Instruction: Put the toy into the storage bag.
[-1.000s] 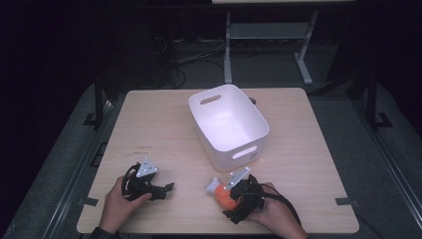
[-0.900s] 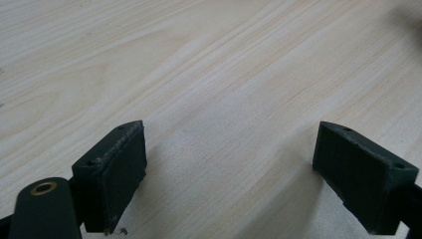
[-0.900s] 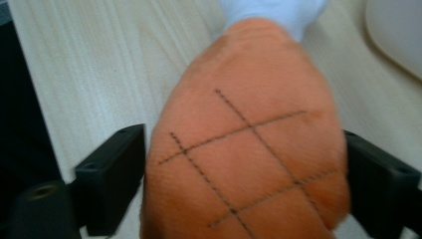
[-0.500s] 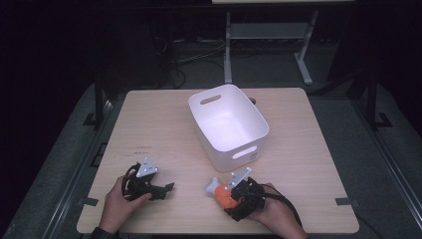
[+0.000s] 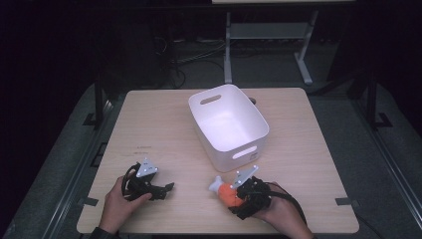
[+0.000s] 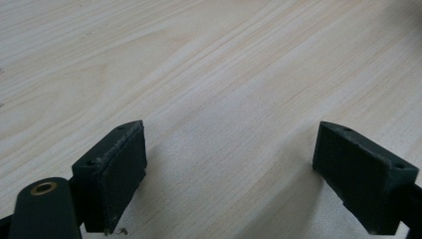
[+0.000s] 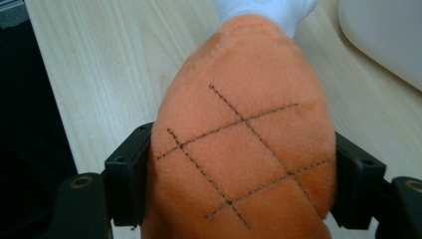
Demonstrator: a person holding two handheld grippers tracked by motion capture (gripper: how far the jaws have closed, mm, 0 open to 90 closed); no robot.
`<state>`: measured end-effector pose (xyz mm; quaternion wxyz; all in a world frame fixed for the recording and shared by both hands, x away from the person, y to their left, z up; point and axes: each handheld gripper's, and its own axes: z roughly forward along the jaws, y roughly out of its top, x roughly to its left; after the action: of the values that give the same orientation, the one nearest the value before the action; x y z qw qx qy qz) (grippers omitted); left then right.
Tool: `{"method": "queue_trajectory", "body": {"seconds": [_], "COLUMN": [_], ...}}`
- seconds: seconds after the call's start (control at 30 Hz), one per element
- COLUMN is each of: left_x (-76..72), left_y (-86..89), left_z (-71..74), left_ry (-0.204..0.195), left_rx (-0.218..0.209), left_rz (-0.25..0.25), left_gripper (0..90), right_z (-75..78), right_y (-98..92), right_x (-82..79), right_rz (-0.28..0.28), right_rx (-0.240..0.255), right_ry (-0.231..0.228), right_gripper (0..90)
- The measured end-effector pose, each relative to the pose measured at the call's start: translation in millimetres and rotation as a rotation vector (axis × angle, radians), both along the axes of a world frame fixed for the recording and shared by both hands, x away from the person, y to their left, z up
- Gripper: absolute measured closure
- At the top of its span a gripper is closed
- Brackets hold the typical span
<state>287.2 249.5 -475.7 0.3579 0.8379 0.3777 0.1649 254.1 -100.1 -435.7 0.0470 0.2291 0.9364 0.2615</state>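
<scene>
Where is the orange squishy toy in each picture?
High view: the orange plush toy lies near the table's front edge, at the right gripper, just in front of the white bin.
Left gripper view: bare wooden table between open jaws; the toy is not in it.
Right gripper view: the toy sits big and central between the jaws, its white end pointing up.
Shared landmark: the light wooden tabletop.

Lit table, dark surroundings (soft shadows)
</scene>
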Motion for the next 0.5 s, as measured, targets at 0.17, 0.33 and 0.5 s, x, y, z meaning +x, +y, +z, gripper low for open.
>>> {"method": "queue_trajectory", "body": {"seconds": [0.17,0.33,0.5], "left_x": [0.0,0.0,0.0], "left_y": [0.2,0.2,0.2], "left_z": [0.2,0.1,0.1], "left_ry": [0.001,0.001,0.001], "left_rx": [0.004,0.003,0.003], "left_rz": [-0.002,-0.002,-0.002], "left_gripper": [12.8,12.8,12.8], "right_z": [3.8,5.5,7.7], "right_y": [-14.5,-27.4,-37.5], "right_x": [0.6,1.7,1.8], "right_rz": [-0.007,-0.021,-0.034], "right_rx": [0.014,0.016,0.026], "right_ry": [-0.006,-0.004,-0.005], "right_gripper": [25.4,25.4,25.3]}}
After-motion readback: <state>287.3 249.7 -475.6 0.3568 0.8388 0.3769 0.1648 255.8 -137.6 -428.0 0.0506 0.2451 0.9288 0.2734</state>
